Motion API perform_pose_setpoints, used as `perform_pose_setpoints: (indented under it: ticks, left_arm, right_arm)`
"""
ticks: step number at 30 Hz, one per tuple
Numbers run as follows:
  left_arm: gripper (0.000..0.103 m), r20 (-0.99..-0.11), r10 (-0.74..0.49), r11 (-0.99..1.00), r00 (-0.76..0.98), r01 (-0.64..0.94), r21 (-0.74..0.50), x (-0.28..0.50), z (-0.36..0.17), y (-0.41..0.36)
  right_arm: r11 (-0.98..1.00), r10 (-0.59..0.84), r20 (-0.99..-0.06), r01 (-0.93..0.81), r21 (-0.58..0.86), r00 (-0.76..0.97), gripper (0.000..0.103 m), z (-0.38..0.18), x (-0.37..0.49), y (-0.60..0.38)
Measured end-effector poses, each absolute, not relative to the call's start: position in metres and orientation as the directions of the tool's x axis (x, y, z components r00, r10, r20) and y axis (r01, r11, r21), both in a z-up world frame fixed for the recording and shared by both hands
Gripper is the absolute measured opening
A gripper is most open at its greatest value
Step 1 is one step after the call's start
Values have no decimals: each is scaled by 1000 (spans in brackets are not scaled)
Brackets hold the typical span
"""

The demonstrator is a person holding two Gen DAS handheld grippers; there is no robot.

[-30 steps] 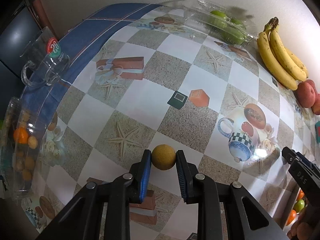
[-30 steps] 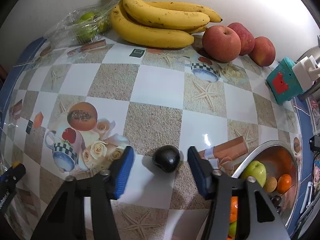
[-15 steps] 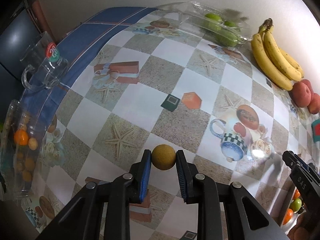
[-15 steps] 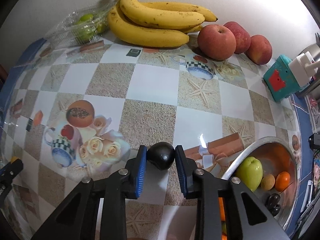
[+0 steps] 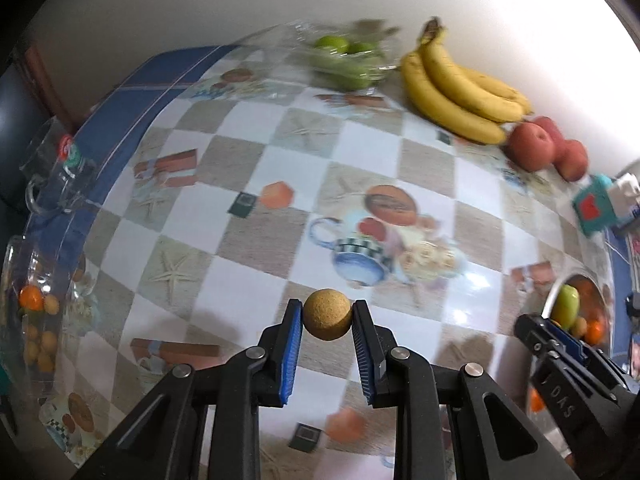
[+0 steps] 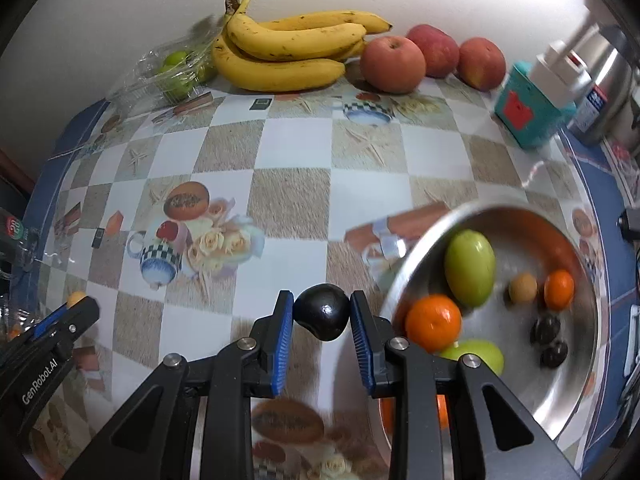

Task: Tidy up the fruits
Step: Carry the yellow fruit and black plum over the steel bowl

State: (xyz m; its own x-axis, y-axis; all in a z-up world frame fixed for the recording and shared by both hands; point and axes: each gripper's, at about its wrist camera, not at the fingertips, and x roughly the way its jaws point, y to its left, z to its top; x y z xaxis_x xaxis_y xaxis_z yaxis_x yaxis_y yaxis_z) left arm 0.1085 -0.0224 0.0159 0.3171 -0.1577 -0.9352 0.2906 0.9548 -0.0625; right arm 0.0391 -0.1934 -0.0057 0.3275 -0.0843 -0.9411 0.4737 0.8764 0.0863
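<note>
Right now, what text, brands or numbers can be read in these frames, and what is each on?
"GenRobot.AI": side of the left gripper.
"DAS": side of the right gripper, seen inverted.
Round red-green sticker on the glass mug: too blurred.
Bottle label behind the teal box: too small.

Bananas (image 6: 280, 52) lie at the table's (image 6: 292, 200) far edge, apples (image 6: 392, 64) to their right, limes (image 6: 176, 72) to their left; the bowl (image 6: 560, 380) sits near right.
</note>
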Motion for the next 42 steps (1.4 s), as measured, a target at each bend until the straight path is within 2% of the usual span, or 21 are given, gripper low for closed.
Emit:
perform_pose_setpoints:
  ticks: [4, 7, 16, 31, 42]
  left_arm:
    - [27, -930, -212, 939, 299, 327, -109, 98, 22, -33]
    - [27, -928, -200, 932, 315, 354, -80, 90, 25, -43]
    - [27, -920, -249, 897, 303, 430, -101, 71, 34, -66]
    - [27, -908, -410, 712, 80, 651, -264, 6, 31, -151]
    - [27, -930, -368, 662, 6, 703, -258, -23, 14, -180]
  right_arm:
    - [874, -82, -940, 477, 91, 331, 30, 2, 25, -194]
    - [872, -75, -937, 479, 104, 340, 30, 9, 16, -196]
    - [852, -89, -933, 512, 110, 348, 30, 21, -15, -211]
    - [737, -135, -948, 668, 99, 289, 30, 16, -85, -277]
    - [711, -120, -967, 700, 75, 225, 30, -3, -112, -292]
